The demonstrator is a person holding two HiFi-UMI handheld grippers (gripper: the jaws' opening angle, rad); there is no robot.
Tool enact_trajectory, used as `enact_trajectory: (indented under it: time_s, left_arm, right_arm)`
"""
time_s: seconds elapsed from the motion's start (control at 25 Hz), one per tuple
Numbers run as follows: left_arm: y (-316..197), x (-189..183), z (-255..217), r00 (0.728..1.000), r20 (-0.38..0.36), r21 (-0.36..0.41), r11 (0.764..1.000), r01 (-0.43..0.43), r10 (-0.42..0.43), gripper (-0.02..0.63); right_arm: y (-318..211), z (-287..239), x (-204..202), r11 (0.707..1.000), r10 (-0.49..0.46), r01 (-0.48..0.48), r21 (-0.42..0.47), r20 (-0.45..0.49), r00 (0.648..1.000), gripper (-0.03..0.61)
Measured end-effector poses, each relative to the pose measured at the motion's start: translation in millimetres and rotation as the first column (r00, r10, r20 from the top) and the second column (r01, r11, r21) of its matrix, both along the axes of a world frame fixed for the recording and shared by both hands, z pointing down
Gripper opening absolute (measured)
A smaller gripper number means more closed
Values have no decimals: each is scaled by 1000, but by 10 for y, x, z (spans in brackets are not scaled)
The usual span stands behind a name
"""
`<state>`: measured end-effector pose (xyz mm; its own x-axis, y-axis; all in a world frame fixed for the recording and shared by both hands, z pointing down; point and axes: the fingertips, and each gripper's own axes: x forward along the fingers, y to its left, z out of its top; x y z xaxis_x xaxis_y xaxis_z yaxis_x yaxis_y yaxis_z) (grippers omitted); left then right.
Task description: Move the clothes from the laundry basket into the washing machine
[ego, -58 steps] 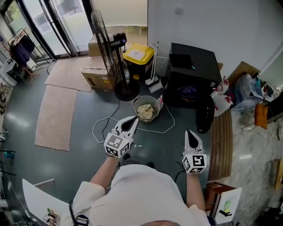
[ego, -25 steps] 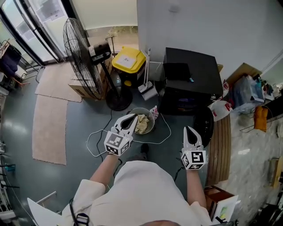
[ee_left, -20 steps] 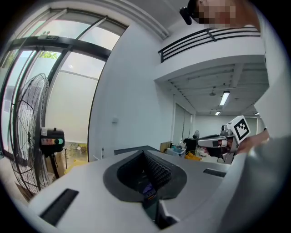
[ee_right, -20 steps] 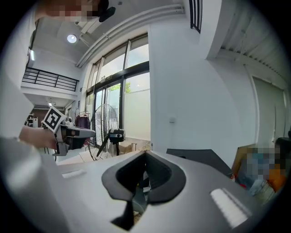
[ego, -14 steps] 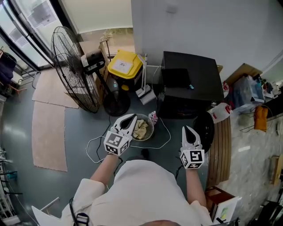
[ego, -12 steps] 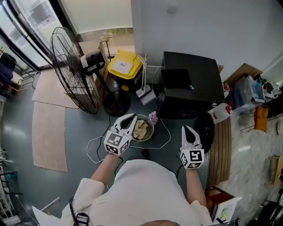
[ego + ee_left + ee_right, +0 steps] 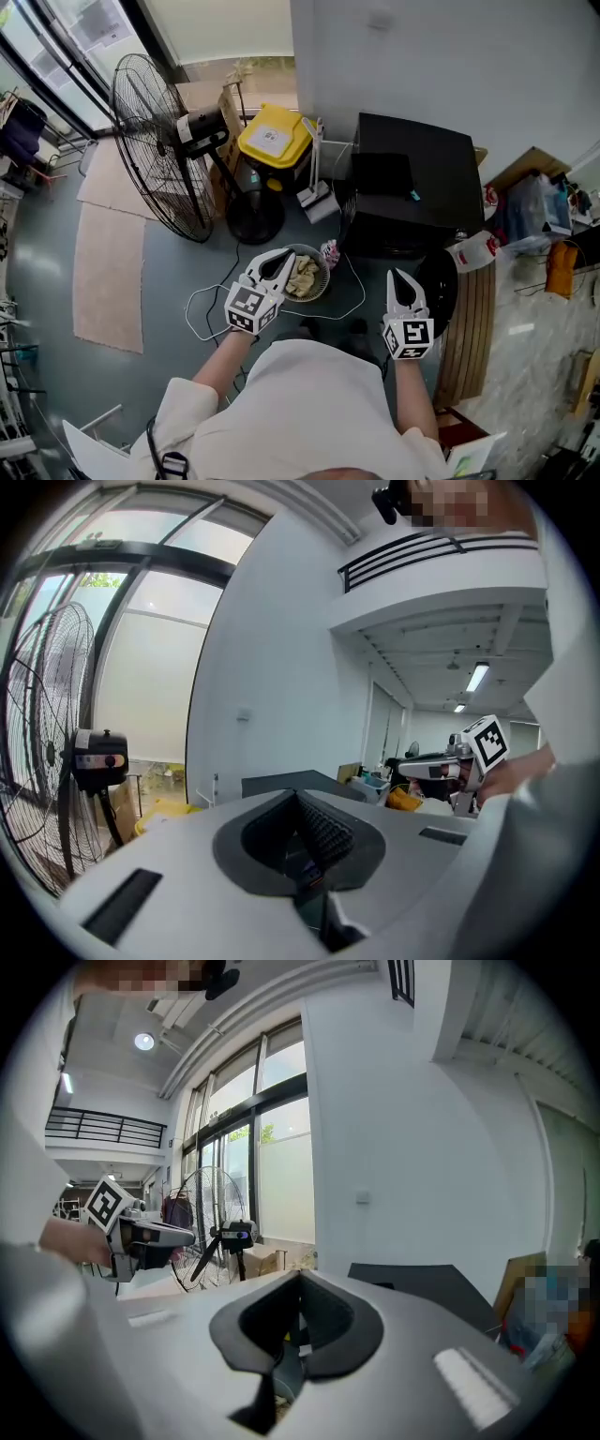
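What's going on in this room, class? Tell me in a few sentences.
A person stands over a laundry basket of clothes on the floor, with a tool in each hand. The left tool hovers over the basket's near edge, and the right tool is off to the basket's right. Both are shut and empty. The black washing machine stands just beyond. Nothing has been picked up yet.

Grey floor (image 7: 37, 272), white wall (image 7: 450, 56), pedestal fan (image 7: 155, 150) beside tall windows (image 7: 94, 23).
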<state>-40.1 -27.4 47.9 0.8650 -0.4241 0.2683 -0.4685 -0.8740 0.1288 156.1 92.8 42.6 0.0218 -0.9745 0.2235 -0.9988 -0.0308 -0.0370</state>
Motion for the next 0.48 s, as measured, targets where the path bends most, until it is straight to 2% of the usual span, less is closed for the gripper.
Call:
enact_trajectory:
  time_s: [0.24, 0.48]
  left_arm:
    - [76, 200, -16, 994, -6, 3, 994, 110, -109, 6]
    - [228, 385, 9, 974, -21, -18, 975, 223, -224, 6]
  right_arm:
    - [-121, -15, 283, 994, -107, 107, -4, -6, 994, 11]
    - [-208, -9, 467, 972, -237, 236, -15, -24, 971, 11]
